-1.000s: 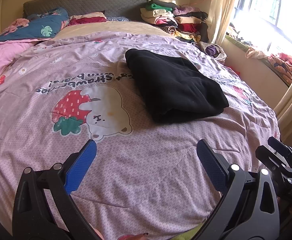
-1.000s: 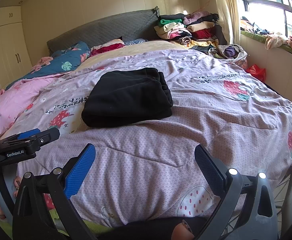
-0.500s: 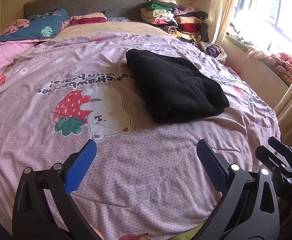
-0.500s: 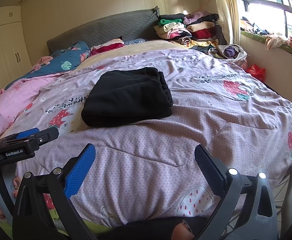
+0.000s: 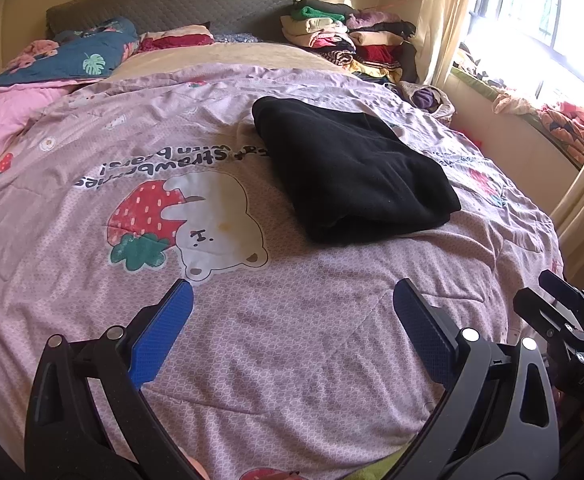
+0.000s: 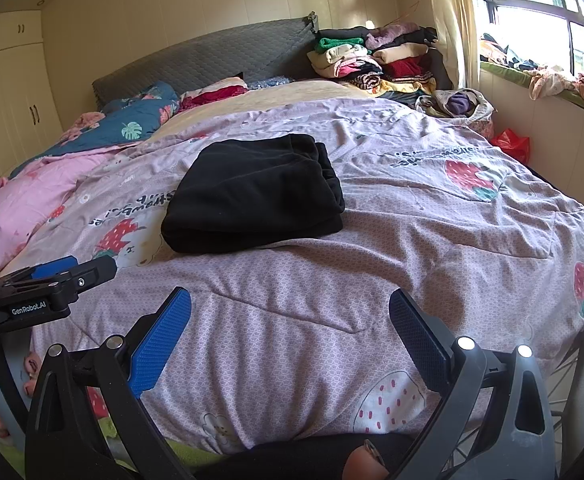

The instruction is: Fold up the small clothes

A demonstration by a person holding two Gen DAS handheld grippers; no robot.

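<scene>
Garment: I see the black fleece garment [image 5: 352,172], a soft folded slab, centre frame on the quilted lilac bedspread [image 5: 292,344].
Left gripper [image 5: 292,312]: jaws spread, empty.
Right gripper [image 6: 290,312]: likewise, blue ribbed pads [image 6: 160,344].

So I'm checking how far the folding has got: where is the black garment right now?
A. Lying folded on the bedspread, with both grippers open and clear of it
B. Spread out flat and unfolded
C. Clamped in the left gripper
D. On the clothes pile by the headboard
A: the black garment lies folded on the bedspread, while the left gripper and right gripper hang open near the bed's edge.
</scene>
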